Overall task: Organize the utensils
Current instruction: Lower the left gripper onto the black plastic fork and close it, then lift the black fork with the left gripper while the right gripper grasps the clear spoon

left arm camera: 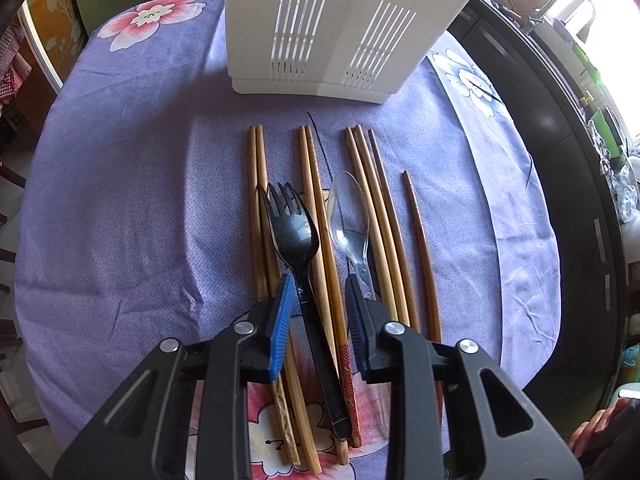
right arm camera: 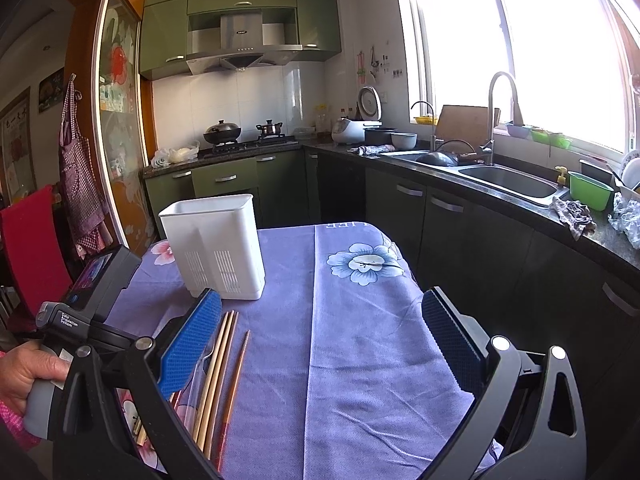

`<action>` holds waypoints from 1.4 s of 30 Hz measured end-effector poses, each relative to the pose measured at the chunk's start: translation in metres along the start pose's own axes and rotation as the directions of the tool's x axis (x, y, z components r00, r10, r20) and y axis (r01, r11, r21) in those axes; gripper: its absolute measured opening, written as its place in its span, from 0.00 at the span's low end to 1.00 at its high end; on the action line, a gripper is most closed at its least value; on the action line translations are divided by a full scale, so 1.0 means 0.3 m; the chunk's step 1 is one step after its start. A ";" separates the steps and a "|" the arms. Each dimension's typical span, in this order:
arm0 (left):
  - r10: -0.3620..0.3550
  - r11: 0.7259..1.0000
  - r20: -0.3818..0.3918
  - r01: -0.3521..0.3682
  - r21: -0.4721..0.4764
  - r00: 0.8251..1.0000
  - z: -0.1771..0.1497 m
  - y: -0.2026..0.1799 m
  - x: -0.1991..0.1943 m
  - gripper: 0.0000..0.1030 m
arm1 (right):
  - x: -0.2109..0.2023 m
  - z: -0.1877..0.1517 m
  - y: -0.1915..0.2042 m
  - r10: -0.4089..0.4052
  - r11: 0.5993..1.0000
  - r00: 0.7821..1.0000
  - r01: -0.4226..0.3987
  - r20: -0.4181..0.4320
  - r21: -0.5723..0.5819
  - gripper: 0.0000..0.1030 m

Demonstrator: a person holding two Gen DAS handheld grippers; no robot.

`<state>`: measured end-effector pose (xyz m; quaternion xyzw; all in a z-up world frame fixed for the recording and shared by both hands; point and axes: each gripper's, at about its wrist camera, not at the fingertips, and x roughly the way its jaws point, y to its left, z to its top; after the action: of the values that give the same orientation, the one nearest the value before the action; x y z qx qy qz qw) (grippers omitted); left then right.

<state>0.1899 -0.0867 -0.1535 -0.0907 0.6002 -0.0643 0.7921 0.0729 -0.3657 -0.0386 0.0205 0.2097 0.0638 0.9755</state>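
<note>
A kitchen table draped in a purple floral cloth [left arm camera: 120, 200] is the stage as a person works to sort loose utensils into a white slotted holder [left arm camera: 332, 32]. Nearest the lens, the left gripper [left arm camera: 316, 296] points steeply down with its jaws drawn narrow around the handle of a black plastic fork [left arm camera: 296, 236]; a wooden chopstick lies between the pads as well, and daylight shows on either side, so the pads do not appear to press yet. The fork's long axis runs straight away from the jaws toward the holder, tines at the far end, which suits a lift by the handle and a carry forward. The left hand looks the nearer to this work; the right gripper [right arm camera: 320, 344] hangs to the side over bare cloth, jaws wide and empty. Counted on the cloth in the left wrist view: one fork, one clear plastic spoon [left arm camera: 348, 216], and eight chopsticks [left arm camera: 256, 208], lying as two pairs, a group of three and a single dark one on the right. Beyond them the one holder stands upright at the far edge.
</note>
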 end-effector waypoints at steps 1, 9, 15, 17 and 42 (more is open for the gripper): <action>0.000 1.000 -0.001 0.000 -0.002 1.000 0.001 0.001 0.002 0.22 | 0.001 0.000 0.000 0.000 1.000 1.000 0.000 -0.001 0.000 0.96; -0.010 1.000 -0.016 0.010 -0.016 1.000 0.013 0.012 0.025 0.21 | 0.015 -0.007 -0.003 0.003 1.000 1.000 -0.003 -0.012 -0.001 0.96; -0.021 1.000 -0.019 0.020 -0.009 1.000 0.016 0.009 0.032 0.13 | 0.024 -0.011 -0.003 0.002 1.000 1.000 -0.002 -0.019 0.001 0.96; -0.019 1.000 -0.015 0.019 -0.001 1.000 0.016 0.006 0.029 0.11 | 0.027 -0.012 -0.002 0.005 1.000 1.000 -0.005 -0.021 0.001 0.96; 0.005 0.996 0.257 -0.028 0.088 0.966 -0.024 0.074 -0.269 0.05 | 0.445 -0.087 0.326 0.294 0.945 0.826 -0.326 -0.480 0.018 0.49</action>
<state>0.1610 -0.0484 -0.0846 -0.0573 0.4900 -0.0727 0.8668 0.1716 -0.2506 -0.1101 0.0064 0.4348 0.2313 0.8703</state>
